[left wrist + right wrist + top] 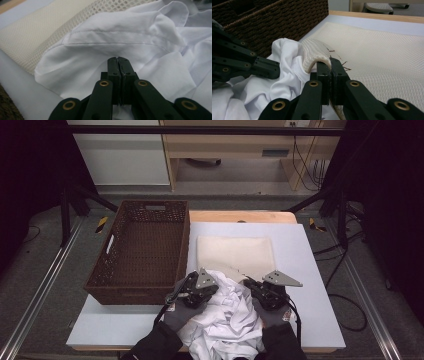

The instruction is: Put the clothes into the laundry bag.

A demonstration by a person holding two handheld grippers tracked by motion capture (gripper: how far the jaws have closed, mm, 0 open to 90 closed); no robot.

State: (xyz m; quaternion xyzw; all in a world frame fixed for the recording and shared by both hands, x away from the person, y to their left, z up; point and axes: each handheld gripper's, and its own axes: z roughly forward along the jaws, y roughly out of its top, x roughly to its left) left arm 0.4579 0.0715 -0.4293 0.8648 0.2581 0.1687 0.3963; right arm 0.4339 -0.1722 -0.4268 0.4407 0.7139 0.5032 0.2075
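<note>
A crumpled white shirt (227, 320) lies at the table's (310, 285) near edge, between the two hands, partly over a cream mesh mat (235, 252); the left gripper (119, 61) has its jaws pressed together on a thin fold of the shirt; the right gripper (330, 62) is clamped on the mat's near edge, which curls up over its jaws; a brown wicker basket (142, 245) stands just left of the mat.

Grey floor (45, 270) surrounds the table, with what looks like a wooden desk (225, 145) behind.
</note>
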